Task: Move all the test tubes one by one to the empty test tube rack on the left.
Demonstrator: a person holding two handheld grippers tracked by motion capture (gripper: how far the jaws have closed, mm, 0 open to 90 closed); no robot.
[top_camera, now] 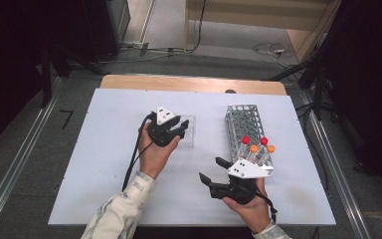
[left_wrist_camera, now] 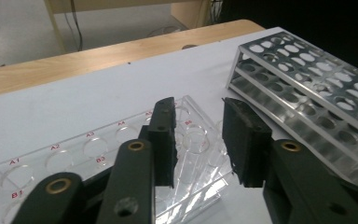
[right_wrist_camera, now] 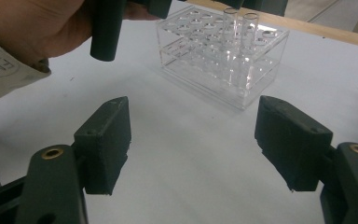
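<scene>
A clear plastic tube rack (top_camera: 189,133) stands at the middle of the white table. My left gripper (top_camera: 179,127) hovers over its right end. In the left gripper view its jaws (left_wrist_camera: 199,112) stand apart above the rack's (left_wrist_camera: 88,149) end wells, and the pads touch nothing. Two clear uncapped tubes (right_wrist_camera: 249,37) stand upright in the rack (right_wrist_camera: 205,60) in the right gripper view. My right gripper (top_camera: 212,168) rests low at the front, jaws wide (right_wrist_camera: 196,112) with only bare table between them. A metal rack (top_camera: 242,119) to the right holds several red- and orange-capped tubes (top_camera: 254,148) at its near end.
The metal rack (left_wrist_camera: 307,93) lies close to the right of the clear one. The white board (top_camera: 104,164) covers a wooden table whose far edge (top_camera: 194,83) shows. Black stands and cables surround the table. The left hand (right_wrist_camera: 42,23) reaches in above the clear rack.
</scene>
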